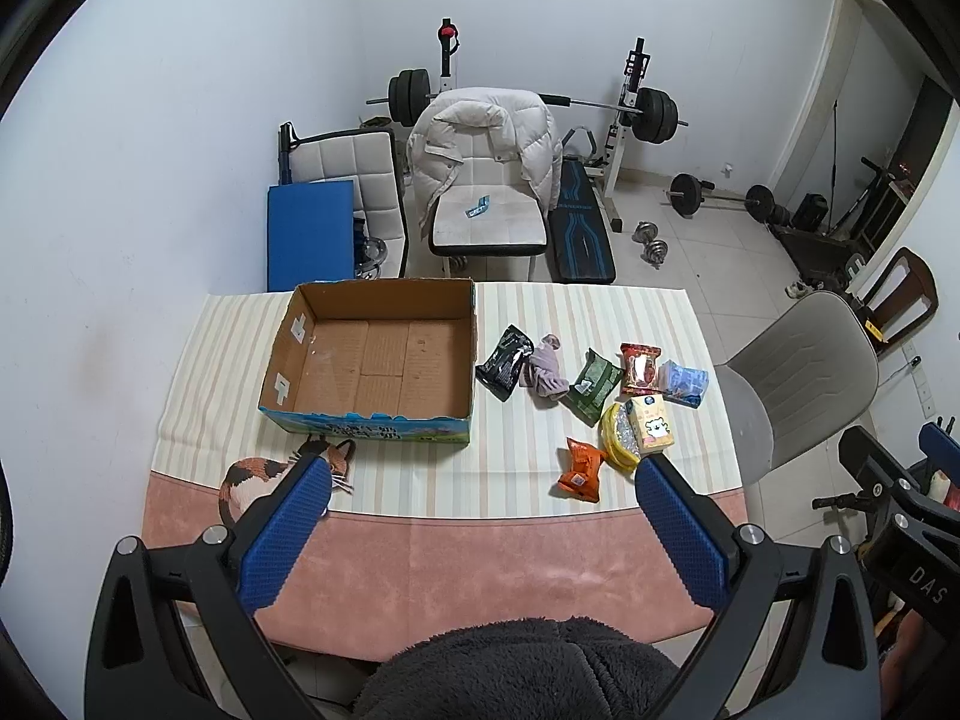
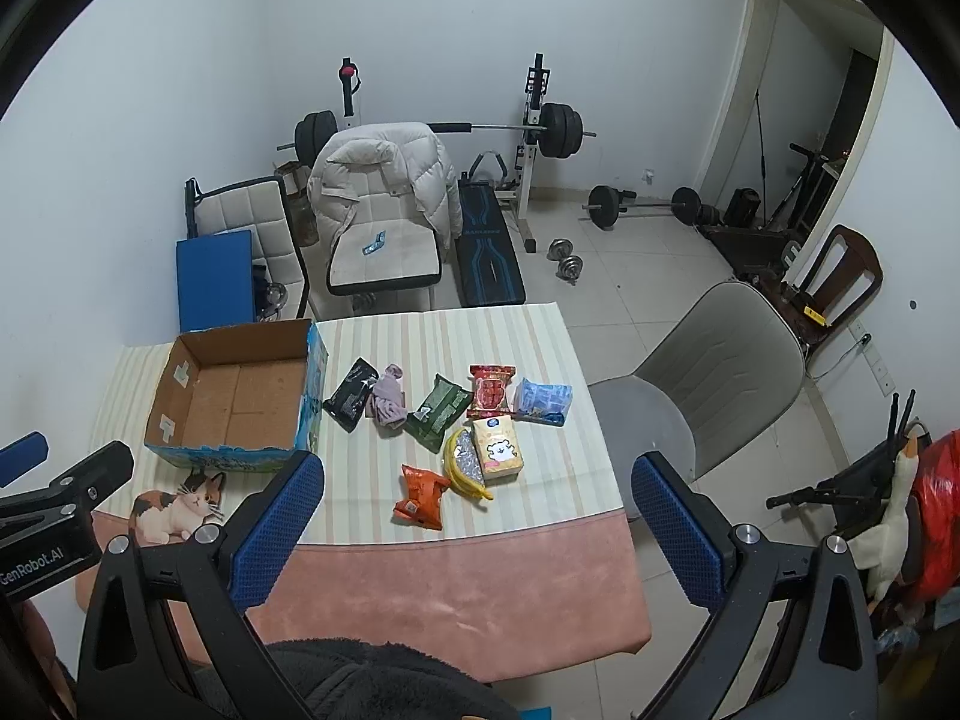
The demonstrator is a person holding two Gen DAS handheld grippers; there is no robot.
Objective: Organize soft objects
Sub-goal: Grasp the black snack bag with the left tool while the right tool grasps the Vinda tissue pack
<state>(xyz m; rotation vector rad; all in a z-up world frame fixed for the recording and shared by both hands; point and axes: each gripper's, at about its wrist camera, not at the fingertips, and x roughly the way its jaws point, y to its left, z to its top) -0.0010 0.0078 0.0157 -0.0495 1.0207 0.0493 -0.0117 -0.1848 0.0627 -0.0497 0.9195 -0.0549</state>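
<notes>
Box: an open brown cardboard box with blue printed sides [image 1: 384, 360] sits on the left of the striped-cloth bench [image 1: 540, 306], nothing visible inside it.
Soft goods: just right of the box lie a black foil packet [image 1: 506, 362], a crumpled mauve cloth [image 1: 545, 377] touching it, a dark green packet [image 1: 594, 385], a red snack packet [image 1: 639, 368] and a pale blue tissue pack [image 1: 684, 383]; nearer the front edge, an orange packet [image 1: 581, 470], a yellow banana-shaped toy [image 1: 618, 437] and a cream tissue pack with a bear print [image 1: 650, 423] press together.
Left tongs: the left tongs [image 1: 480, 483] hover above the pink front strip of the bench, blue pads spread wide, gripping nothing.
Right tongs: the right tongs [image 2: 477, 489] hang at a similar height toward the bench's right edge, likewise spread wide and bare.
Risk, crowding: the banana toy, bear pack and orange packet touch, so a grab at one may likely drag or nudge a neighbour.
Risk, slip: glossy packets probably squirm from a shallow pinch.
Risk, edge: the blue tissue pack lies near the right edge and a push could tip it to the floor.
Risk, box: a low carry may catch the box's near wall and shove it.
</notes>
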